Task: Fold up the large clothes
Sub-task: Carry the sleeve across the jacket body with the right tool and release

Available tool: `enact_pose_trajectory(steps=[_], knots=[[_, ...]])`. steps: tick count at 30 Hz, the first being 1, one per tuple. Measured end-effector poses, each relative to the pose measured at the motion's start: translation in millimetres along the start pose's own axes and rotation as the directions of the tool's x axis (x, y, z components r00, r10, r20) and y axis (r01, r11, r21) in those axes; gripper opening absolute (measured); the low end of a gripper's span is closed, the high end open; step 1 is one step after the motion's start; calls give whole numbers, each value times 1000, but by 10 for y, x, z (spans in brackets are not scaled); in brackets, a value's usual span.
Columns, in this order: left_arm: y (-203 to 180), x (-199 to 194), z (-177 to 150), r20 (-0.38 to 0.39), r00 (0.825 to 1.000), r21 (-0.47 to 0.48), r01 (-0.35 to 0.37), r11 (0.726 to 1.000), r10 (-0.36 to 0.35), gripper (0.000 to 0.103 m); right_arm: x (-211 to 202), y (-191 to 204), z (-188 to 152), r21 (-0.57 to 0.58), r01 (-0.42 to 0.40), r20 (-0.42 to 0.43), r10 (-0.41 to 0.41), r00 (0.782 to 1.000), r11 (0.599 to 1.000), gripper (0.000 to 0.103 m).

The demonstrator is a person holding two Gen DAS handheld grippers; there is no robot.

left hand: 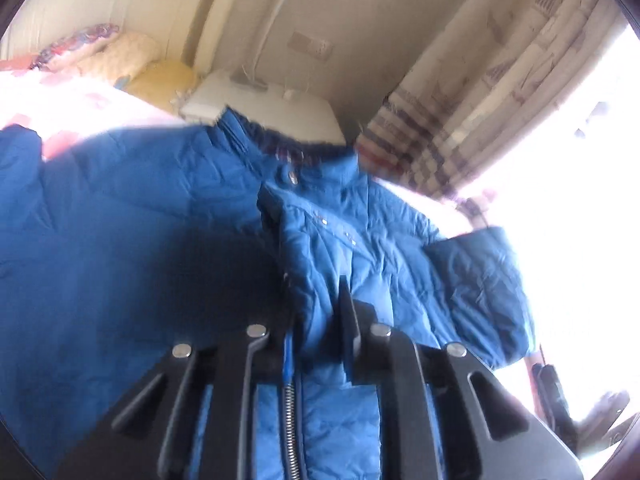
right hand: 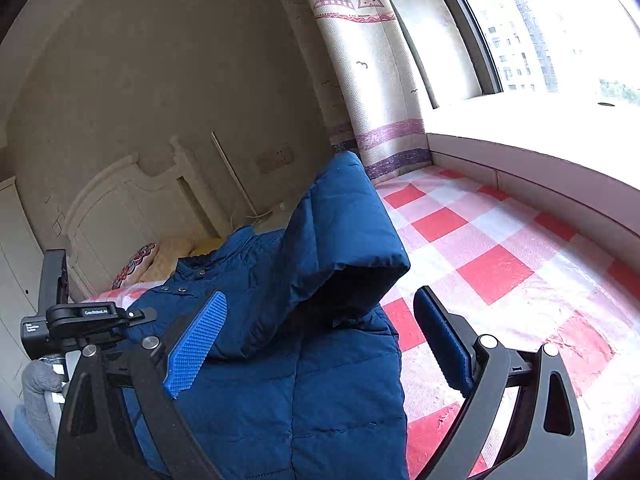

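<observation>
Left wrist: left gripper [left hand: 318,300] pinches blue jacket [left hand: 160,220], angled down.

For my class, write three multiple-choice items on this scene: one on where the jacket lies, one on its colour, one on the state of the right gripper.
1. Where does the jacket lie?
A. on a checked bedsheet
B. on a chair
C. on the windowsill

2. What colour is the jacket?
A. red
B. blue
C. grey

3. How does the right gripper stand?
A. shut on the sleeve
B. shut on nothing
C. open

Answers:
1 A, red and white checks show beside it.
2 B, its quilted fabric is blue throughout.
3 C, its fingers stand wide apart, pressing nothing.
</observation>
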State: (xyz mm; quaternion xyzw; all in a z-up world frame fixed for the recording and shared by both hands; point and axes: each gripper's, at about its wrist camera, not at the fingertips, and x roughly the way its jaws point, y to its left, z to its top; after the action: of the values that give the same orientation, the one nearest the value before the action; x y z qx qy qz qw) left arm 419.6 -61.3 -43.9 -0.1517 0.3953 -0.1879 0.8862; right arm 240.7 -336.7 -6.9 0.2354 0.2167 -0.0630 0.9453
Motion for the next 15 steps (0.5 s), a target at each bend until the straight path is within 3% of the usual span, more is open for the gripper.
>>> enact_pose_trajectory(steps=[2,5,7,10,12,13,14,15], knots=[[190,-382,111,102,994,-23,-41,999,44,17,-8,19,-2,-15,0,-1,0,1000,1000,91],[572,-815,174,181,969,-56,-159,986,167,17,-20,13,-1,-13,-5,1,5,1000,1000,91],[814,-917,142,177,956,-63,-226,972,234,17,-19,-6,2,-5,-9,0,9,1000,1000,91],[1153,-896,-31,98,962,-56,-249,967,253,21,6,9,8,-5,-9,-3,9,1000,1000,91],[1237,-867,-150,74,948,-33,-307,951,308,44,31,16,3,-8,-7,-7,7,1000,1000,91],[1236,-853,-192,84,941,-23,-328,944,329,75,36,14,4,-7,-6,-9,6,1000,1000,91],[1208,-878,-217,121,931,-19,-343,939,343,86,31,24,-1,-6,-5,-11,5,1000,1000,91],[1187,-1000,-253,167,921,-14,-356,934,353,86,35,24,-1,-4,-4,-14,4,1000,1000,91]])
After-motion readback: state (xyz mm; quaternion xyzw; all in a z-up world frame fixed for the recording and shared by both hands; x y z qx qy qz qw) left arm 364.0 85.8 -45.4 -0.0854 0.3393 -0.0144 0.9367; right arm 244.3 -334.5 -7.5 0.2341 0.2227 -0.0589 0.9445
